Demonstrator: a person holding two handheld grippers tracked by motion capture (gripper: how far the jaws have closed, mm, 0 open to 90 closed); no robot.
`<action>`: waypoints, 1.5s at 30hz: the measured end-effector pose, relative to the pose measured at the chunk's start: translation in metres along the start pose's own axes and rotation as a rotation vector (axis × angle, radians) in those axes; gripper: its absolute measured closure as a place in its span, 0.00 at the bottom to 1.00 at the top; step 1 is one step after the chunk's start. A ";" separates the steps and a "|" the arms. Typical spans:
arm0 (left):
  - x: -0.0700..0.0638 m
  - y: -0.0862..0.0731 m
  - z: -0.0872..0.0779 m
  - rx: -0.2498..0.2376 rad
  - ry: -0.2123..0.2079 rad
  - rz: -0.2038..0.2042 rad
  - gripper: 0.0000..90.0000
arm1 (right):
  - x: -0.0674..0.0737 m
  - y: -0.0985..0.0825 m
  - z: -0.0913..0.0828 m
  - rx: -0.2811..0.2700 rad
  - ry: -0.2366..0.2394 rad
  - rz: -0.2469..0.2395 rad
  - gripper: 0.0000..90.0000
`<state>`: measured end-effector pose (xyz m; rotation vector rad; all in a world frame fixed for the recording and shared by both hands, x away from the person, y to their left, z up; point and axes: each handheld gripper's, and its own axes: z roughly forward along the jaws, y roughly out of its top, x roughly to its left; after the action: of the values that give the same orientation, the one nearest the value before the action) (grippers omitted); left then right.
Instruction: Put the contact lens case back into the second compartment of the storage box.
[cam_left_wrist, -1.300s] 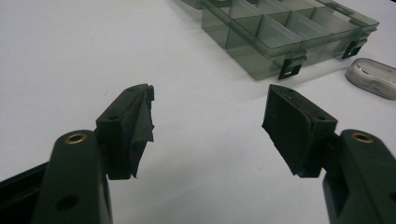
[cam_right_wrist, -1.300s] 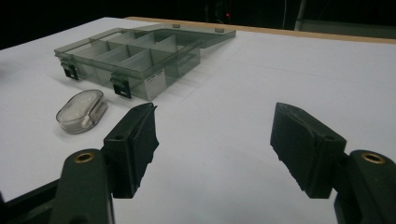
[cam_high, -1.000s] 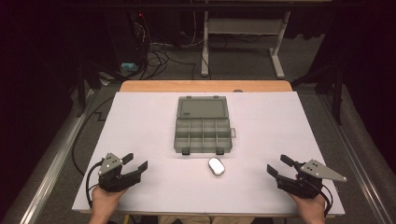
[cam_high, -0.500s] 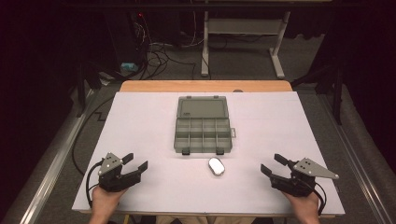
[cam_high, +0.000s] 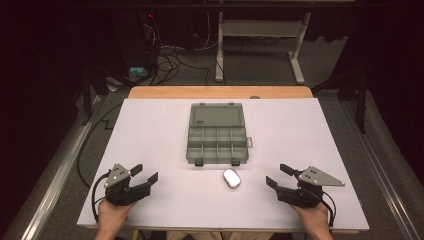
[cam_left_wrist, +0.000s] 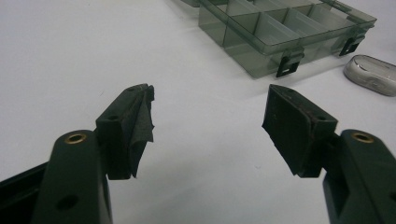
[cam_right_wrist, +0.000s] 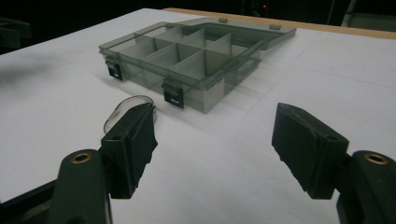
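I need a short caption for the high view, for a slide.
Two open hand-held claws, left claw and right claw, flank a small silver object before an open compartment box on a white table.

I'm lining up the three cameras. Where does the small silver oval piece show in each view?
High view: the silver piece lies on the white table, just in front of the organizer box, right of centre.
Left gripper view: at the far right edge, beside the box's latches.
Right gripper view: partly behind the left jaw, left of centre.
Shared landmark: the box's black latch nearest the piece.
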<state>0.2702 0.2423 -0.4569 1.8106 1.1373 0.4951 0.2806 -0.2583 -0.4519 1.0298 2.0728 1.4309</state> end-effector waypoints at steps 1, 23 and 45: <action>0.000 0.000 0.000 0.000 0.000 0.000 0.37 | 0.002 0.001 0.002 0.004 0.001 -0.004 0.34; 0.000 0.000 0.000 0.003 -0.003 0.006 0.37 | 0.032 0.018 0.051 0.163 0.076 -0.035 0.43; 0.000 0.000 0.000 -0.001 -0.002 0.004 0.37 | 0.056 0.039 0.096 0.469 0.120 -0.058 0.47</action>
<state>0.2701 0.2420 -0.4566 1.8124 1.1315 0.4961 0.3238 -0.1489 -0.4489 1.0599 2.5774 1.0188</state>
